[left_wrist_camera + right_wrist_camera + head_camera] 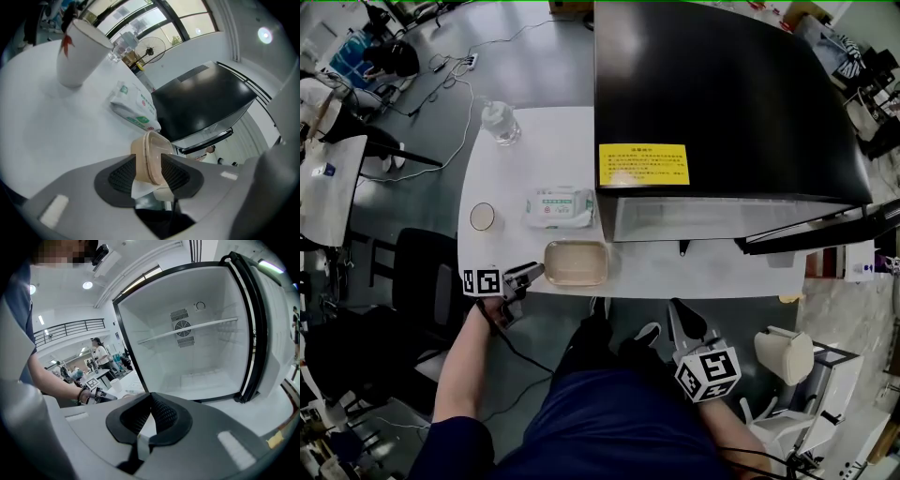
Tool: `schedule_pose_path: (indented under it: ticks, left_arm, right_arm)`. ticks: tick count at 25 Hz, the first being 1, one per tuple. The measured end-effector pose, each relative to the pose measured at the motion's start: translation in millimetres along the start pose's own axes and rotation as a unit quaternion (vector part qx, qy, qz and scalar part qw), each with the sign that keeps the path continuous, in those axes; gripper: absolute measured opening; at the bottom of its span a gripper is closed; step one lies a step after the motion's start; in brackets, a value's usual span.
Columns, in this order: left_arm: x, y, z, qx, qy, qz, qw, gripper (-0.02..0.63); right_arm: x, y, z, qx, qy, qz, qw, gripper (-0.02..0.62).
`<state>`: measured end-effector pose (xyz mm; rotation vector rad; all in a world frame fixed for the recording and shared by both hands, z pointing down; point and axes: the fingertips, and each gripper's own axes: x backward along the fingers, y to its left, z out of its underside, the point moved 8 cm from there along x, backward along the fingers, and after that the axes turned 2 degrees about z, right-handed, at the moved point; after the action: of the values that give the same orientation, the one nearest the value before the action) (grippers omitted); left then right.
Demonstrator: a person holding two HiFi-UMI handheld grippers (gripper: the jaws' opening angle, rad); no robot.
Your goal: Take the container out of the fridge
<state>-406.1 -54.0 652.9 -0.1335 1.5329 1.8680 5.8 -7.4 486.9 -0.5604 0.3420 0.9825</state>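
The lidded beige container is being left resting on the white worktop, between the left gripper's parted jaws, ungripped. The right gripper's jaws are being held closed, empty.

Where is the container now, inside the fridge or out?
Out. The container sits on the white table beside the open fridge, whose inside looks bare in the right gripper view.

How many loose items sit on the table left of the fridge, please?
4: water bottle at the far edge, cup, wipes pack, container at the near edge. None seem hidden.
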Motion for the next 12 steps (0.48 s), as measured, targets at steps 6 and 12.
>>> schedule_pose_path:
  ticks: [6,12]
  left_arm:
    - [31.7,-28.2,-8.6,-0.113,-0.070,-0.128,0.9829,0.140]
    - [16.2,-112.7,-20.4,-0.207,-0.157,-0.139,0.9555,0.138]
  right_arm:
    - [7.5,-6.7,-1.8,0.000,-0.014,0.013,1.000,0.005]
    - [15.6,-11.4,-6.4,-0.003,-0.034,0.021,0.999,0.005]
